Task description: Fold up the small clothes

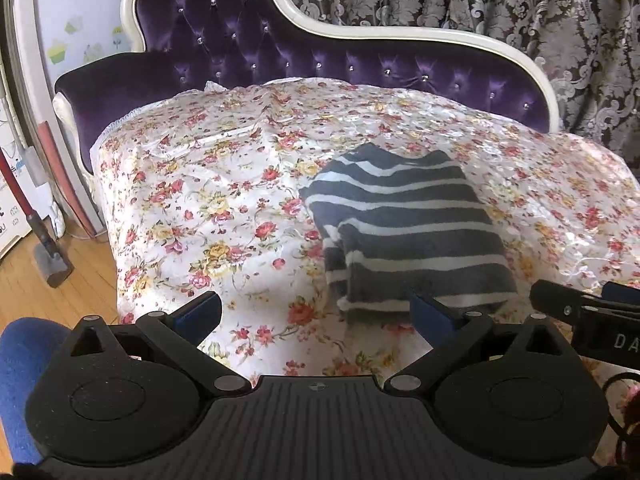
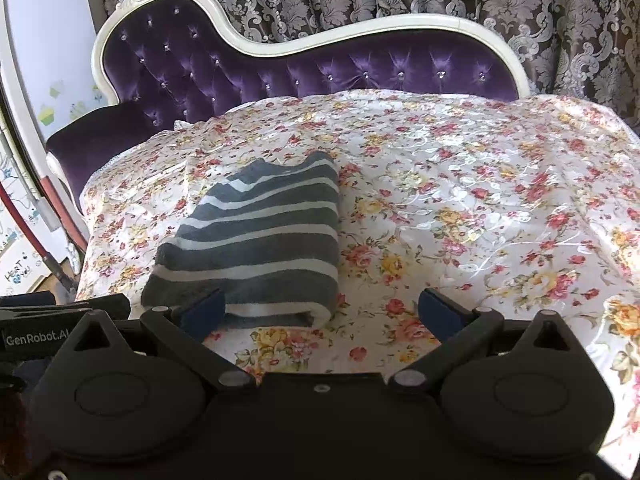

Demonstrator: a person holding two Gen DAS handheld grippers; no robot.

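Grey and white stripes mark the small folded garment (image 1: 404, 224), which lies on the flowered cover (image 1: 208, 208) spread over a purple tufted couch (image 1: 240, 40) with a cream frame. In the left wrist view the garment sits right of centre, its folded near edge low in the frame, just beyond the right blue pad of the left gripper (image 1: 316, 316). That gripper's jaws stand wide apart and hold nothing; bare flowered cloth shows between them. At the right edge of the same view a black part of the other tool pokes in.

In the right wrist view the garment (image 2: 260, 232) lies left of centre, and its near edge is partly hidden behind the left blue pad of the right gripper (image 2: 320, 314). Whether the pad touches the cloth I cannot tell. These jaws are also spread wide and empty, with flowered cover between them.

Behind the couch hangs a dark curtain (image 1: 480, 0) with a pale leafy pattern. At the left edge of the left wrist view a red-handled mop (image 1: 24, 208) stands on a wooden floor (image 1: 52, 300).
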